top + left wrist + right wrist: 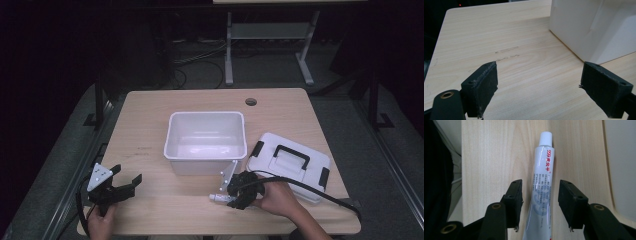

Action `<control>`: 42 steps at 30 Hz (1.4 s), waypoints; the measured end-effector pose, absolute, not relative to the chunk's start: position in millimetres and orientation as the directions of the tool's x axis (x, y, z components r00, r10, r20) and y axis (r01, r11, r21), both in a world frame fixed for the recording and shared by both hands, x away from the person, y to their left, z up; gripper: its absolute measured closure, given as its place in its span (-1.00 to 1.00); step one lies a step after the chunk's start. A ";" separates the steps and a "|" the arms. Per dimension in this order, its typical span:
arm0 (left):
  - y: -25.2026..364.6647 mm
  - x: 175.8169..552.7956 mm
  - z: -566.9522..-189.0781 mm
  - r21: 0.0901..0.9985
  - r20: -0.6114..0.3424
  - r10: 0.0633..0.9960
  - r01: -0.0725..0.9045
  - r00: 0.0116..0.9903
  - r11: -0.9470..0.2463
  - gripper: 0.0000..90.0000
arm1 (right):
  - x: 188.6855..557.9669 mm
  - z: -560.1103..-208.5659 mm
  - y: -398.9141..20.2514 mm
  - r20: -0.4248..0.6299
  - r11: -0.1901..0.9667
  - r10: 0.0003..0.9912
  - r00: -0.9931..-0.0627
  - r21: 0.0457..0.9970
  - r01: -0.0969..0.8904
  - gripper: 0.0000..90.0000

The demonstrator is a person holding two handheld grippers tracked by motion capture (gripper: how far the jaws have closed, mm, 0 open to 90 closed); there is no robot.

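Tube (541, 192) tail past bottom edge.

Tube (541, 192): white with a ribbed white cap, red lettering and pale blue numerals. Bin (205, 142): plain white; lid (289, 165): white with black handle and black clips. Table (150, 130): pale wood grain; gripper pads (571, 202): black.
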State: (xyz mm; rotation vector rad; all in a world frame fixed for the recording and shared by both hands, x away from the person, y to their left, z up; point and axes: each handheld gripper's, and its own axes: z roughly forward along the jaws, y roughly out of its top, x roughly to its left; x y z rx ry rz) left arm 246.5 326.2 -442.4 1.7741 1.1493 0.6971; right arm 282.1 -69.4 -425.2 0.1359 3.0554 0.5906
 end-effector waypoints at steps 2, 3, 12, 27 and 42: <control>326.2 246.2 -442.2 0.893 -0.006 0.909 0.412 0.416 -0.183 -0.70 | 283.7 -427.1 -68.1 0.000 0.924 0.089 -0.996 0.372 0.083 0.26; 326.1 246.1 -442.3 0.893 -0.004 0.909 0.412 0.416 -0.184 -0.70 | 284.1 -427.7 -67.7 0.001 0.926 0.088 -0.996 0.369 0.082 0.27; 326.2 246.1 -442.3 0.892 -0.005 0.909 0.412 0.416 -0.183 -0.70 | 286.7 -431.9 -65.6 -0.005 0.937 0.075 -0.997 0.341 0.069 0.38; 329.0 245.8 -441.6 0.894 -0.010 0.912 0.412 0.410 -0.176 -0.70 | 288.5 -435.7 -53.6 -0.024 0.964 0.033 -0.999 0.266 0.026 0.51; 328.5 245.7 -441.6 0.894 -0.008 0.911 0.411 0.412 -0.177 -0.70 | 288.2 -433.4 -54.7 -0.030 0.973 0.026 -0.999 0.228 0.018 0.57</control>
